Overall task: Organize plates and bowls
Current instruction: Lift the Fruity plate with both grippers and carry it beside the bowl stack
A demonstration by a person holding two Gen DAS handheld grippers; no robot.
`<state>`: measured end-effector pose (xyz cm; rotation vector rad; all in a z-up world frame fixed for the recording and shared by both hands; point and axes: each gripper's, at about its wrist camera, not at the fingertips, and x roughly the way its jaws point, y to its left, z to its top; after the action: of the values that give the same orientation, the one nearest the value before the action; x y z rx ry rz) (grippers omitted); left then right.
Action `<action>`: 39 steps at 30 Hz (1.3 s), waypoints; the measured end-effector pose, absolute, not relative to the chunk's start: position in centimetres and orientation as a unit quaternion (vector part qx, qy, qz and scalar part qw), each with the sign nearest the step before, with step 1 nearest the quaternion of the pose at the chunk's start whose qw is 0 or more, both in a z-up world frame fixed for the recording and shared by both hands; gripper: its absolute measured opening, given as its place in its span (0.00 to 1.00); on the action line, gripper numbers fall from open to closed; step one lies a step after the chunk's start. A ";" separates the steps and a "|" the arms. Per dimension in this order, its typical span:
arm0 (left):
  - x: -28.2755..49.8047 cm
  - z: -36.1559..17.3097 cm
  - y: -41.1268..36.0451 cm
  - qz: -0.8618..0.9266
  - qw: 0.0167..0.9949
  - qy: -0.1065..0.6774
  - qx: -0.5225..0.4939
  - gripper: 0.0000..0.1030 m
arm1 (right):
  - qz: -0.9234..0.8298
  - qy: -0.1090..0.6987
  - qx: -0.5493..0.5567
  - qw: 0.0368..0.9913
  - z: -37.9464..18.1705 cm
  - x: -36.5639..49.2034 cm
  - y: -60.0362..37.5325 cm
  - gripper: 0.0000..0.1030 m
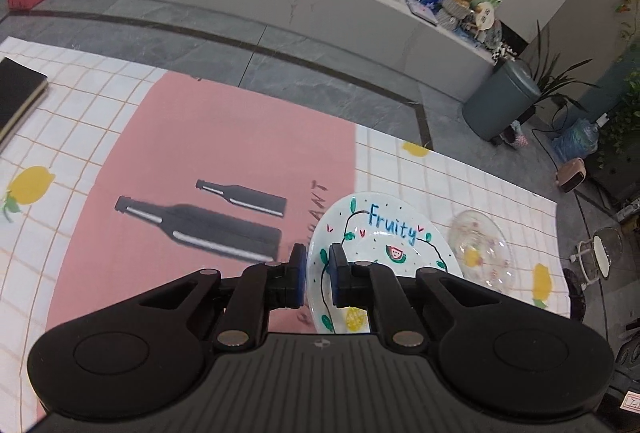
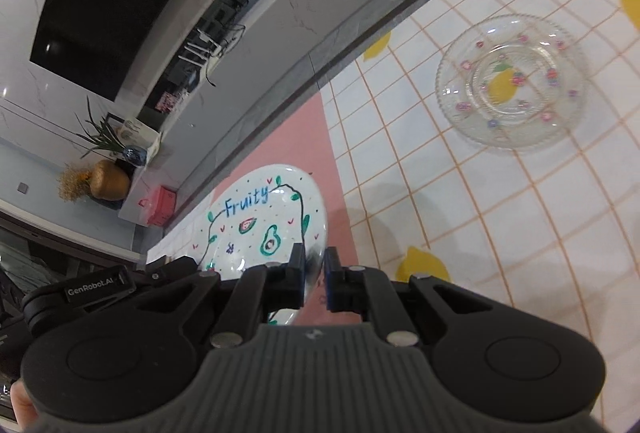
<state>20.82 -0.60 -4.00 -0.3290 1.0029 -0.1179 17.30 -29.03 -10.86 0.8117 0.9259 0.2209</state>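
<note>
Right wrist view: right gripper (image 2: 315,275) clamps rim of Fruity plate (image 2: 262,221), lifted, tilted over pink mat (image 2: 288,137). Left gripper (image 1: 318,275) pinches opposite rim. Glass plate (image 2: 510,83) flat on cloth, ahead-right of right gripper, nearer that hand; likely stacking target.

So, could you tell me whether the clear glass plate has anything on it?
Empty. The clear glass plate shows only its painted flowers, with the tablecloth's lemon print visible through it.
</note>
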 end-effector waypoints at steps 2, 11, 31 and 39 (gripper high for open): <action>19.3 -3.3 -1.3 -0.057 0.869 0.469 -0.147 0.12 | 0.103 0.431 0.383 0.811 -10.4 15.7 -29.4 0.07; 11.9 -3.0 -2.7 -0.051 0.867 0.466 -0.171 0.12 | 0.103 0.425 0.366 0.821 -9.4 8.5 -31.1 0.07; 0.5 -9.6 -4.5 -0.041 0.830 0.525 -0.184 0.12 | 0.089 0.486 0.329 0.805 -14.7 -1.5 -33.5 0.07; -0.8 -11.5 -4.9 -0.031 0.826 0.538 -0.163 0.12 | 0.082 0.500 0.300 0.808 -16.3 -2.3 -32.4 0.07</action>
<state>-0.85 -4.89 -11.48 -0.3455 1.1434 -0.0652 -2.33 -32.44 -16.26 0.6418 1.0699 0.1762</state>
